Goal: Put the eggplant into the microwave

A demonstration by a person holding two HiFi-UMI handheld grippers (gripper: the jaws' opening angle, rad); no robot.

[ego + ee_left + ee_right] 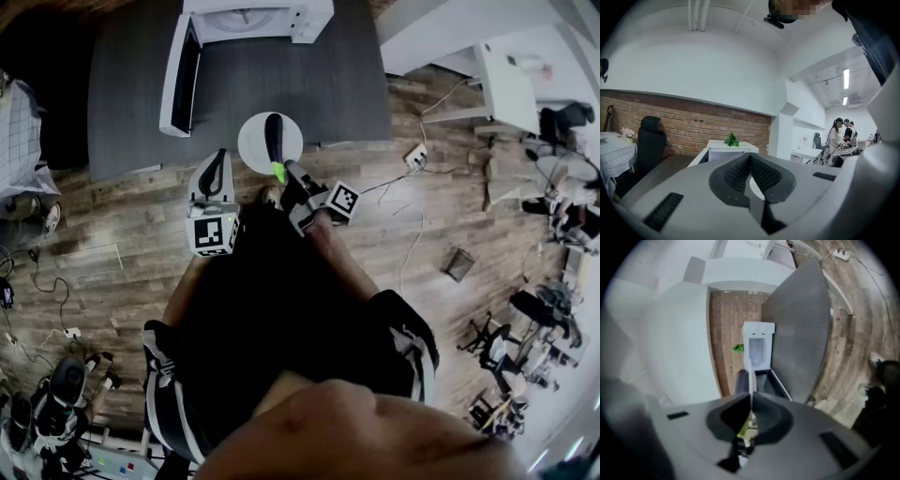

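From the head view, the person's dark-clothed body fills the lower half, with both arms reaching forward over the wooden floor (422, 244). The left gripper (221, 157) points ahead with its marker cube (214, 234) nearest the body. Its jaws are together at the tips and grip nothing, which its own view confirms, the ribbed pads (736, 171) meeting in a point.

The right gripper (289, 171) is just to the right of the left one, turned on its side. Its jaws are clamped on the near rim of a round white plate (251, 141). In the right gripper view that rim shows as a thin white edge pinched between the pads.

The eggplant (273, 136) lies on this plate – dark, long, its green stem end toward the jaws. It has not reached the microwave. The plate overlaps the near edge of the grey table (309, 84), and whether it touches the tabletop I cannot tell.

Farther back on the table stands the white microwave (258, 19). Its door (180, 80) is swung open to the left, and a small green plant (731, 139) sits on top.

Beyond it the left gripper view shows a brick wall (693, 126) and a black chair (649, 140) – and, far to the right, people at desks.
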